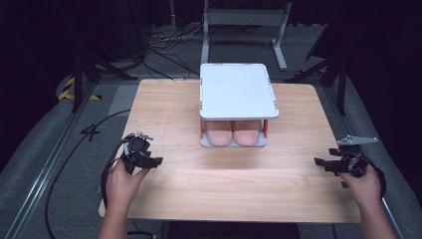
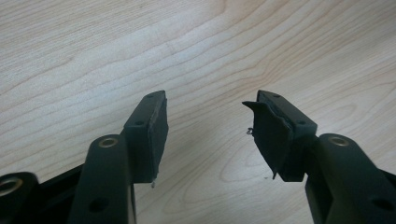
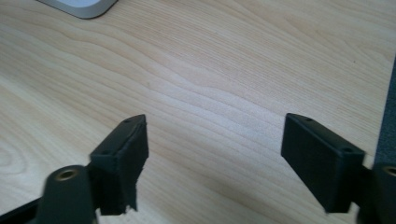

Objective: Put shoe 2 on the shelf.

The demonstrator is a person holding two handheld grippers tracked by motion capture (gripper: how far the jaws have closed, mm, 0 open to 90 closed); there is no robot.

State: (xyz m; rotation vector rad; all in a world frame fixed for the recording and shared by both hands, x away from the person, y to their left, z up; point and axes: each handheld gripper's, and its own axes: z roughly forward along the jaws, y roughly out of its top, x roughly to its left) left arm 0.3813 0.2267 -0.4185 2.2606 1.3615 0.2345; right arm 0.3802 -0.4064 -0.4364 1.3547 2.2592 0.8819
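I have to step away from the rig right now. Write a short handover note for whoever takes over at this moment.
Left gripper: open, nothing between the jaws, low over the table at its near left.
Right gripper: open, nothing between the jaws, at the near right edge.
Things: a two-level white rack stands at the far middle of the table. A pair of pink slippers sits side by side on its lower shelf, under the bare top shelf.
Done: slippers look stowed; both hands are clear of the rack.
Left: probably nothing; just check the slippers sit fully inside.
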